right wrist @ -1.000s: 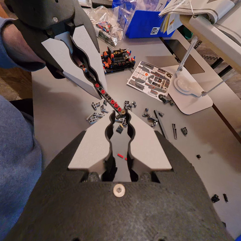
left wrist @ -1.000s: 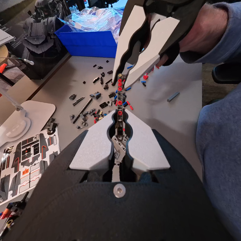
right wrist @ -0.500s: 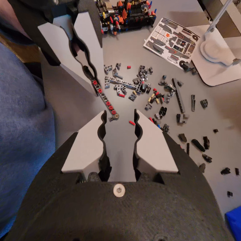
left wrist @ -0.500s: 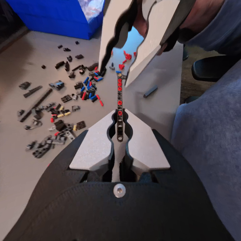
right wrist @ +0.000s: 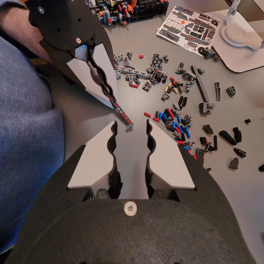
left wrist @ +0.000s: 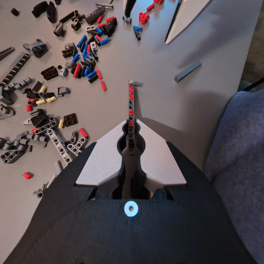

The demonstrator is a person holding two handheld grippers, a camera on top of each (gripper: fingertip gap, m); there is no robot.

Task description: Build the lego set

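My left gripper [left wrist: 131, 121] is shut on a long dark grey beam [left wrist: 131, 108] with several red pins. The beam sticks straight out past the fingertips, with a tan pin and a small grey connector [left wrist: 134, 83] at its far end. In the right wrist view the left gripper [right wrist: 114, 102] comes in from the upper left, holding the beam [right wrist: 120, 110] slanted over the table. My right gripper [right wrist: 131, 122] is open and empty, its tips just short of the beam's far end [right wrist: 130, 125]. Its fingers [left wrist: 180, 22] show at the top of the left wrist view.
Loose pins and beams in black, grey, red and blue lie scattered on the grey table [left wrist: 85, 57] [right wrist: 174, 122]. A partly built model [right wrist: 128, 10], a sticker sheet [right wrist: 188, 27] and a white lamp base [right wrist: 241, 42] are at the far side. A grey bar [left wrist: 187, 71] lies apart. A person's blue clothing [right wrist: 21, 114] is alongside. The left gripper's tips are roughly 9 centimetres from the right gripper's. About 8 centimetres separates my right fingertips from the grey bar [left wrist: 187, 71].
My right gripper has opened and drawn back from the beam's tip. Both grippers have dropped closer to the table. The left gripper still holds the beam.
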